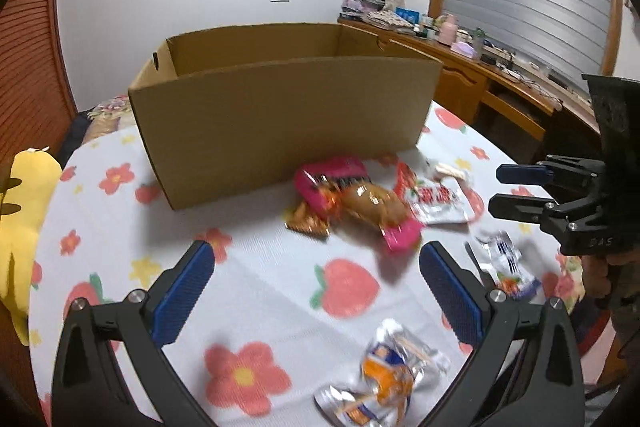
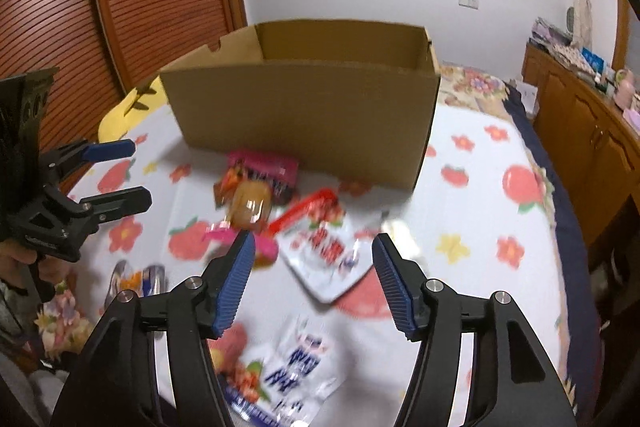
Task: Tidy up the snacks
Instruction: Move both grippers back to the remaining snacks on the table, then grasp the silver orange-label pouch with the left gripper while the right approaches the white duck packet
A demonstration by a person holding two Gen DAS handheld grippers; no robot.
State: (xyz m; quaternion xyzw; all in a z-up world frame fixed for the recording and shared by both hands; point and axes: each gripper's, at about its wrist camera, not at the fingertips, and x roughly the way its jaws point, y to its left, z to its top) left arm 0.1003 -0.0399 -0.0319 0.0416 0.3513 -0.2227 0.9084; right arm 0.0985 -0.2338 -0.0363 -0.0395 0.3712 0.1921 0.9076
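Both grippers, left (image 1: pixel 316 273) and right (image 2: pixel 314 267), hang open and empty above loose snack packets (image 1: pixel 362 201); we judge pickup pending, then transfer into the far cardboard box (image 1: pixel 280 107).

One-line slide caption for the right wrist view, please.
Right tool open and empty above a white snack pouch, pink packets and cardboard box beyond, left tool alongside.
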